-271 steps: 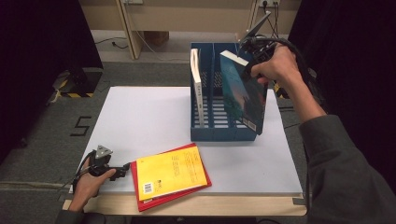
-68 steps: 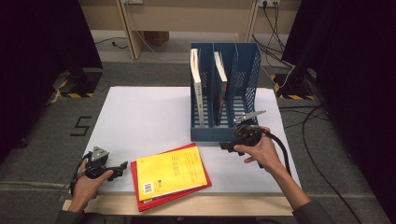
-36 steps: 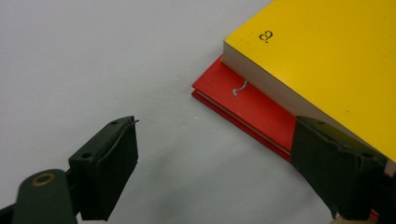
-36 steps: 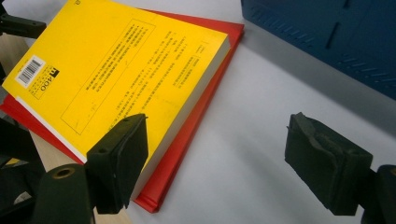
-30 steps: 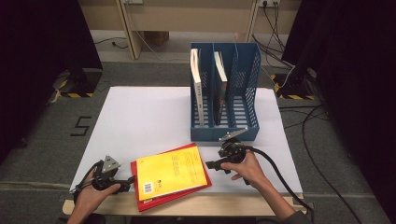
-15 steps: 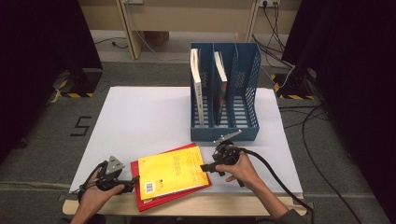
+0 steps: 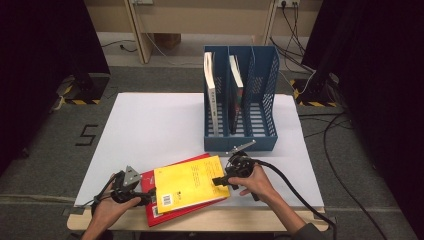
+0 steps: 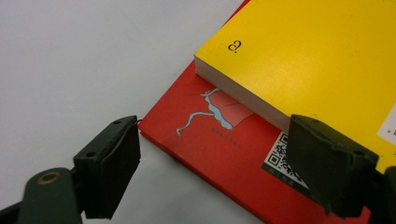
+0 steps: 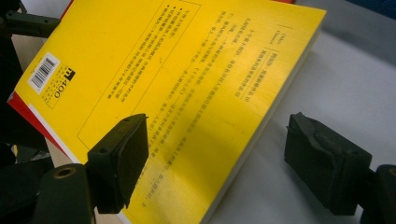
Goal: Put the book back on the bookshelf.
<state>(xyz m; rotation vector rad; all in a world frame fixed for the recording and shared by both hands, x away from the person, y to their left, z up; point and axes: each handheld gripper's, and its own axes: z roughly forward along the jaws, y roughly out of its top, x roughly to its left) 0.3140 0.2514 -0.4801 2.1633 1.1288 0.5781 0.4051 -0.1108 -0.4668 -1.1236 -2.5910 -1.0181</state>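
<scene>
While the yellow book (image 7: 191,183) lies flat on the red book (image 7: 150,210) at the table's (image 7: 150,130) near edge, both grippers straddle the stack with jaws wide — right gripper (image 7: 223,181) around the yellow edge, left gripper (image 7: 145,199) at the red corner. Next, I'd guess: pinch the yellow one, lift it toward the blue file rack (image 7: 267,80).

Claws (image 7: 216,181) flanking stacked yellow book (image 7: 190,182)

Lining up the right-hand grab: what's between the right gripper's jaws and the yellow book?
Nothing. In the right gripper view the open right gripper straddles the yellow book edge; pads stand clear.
</scene>
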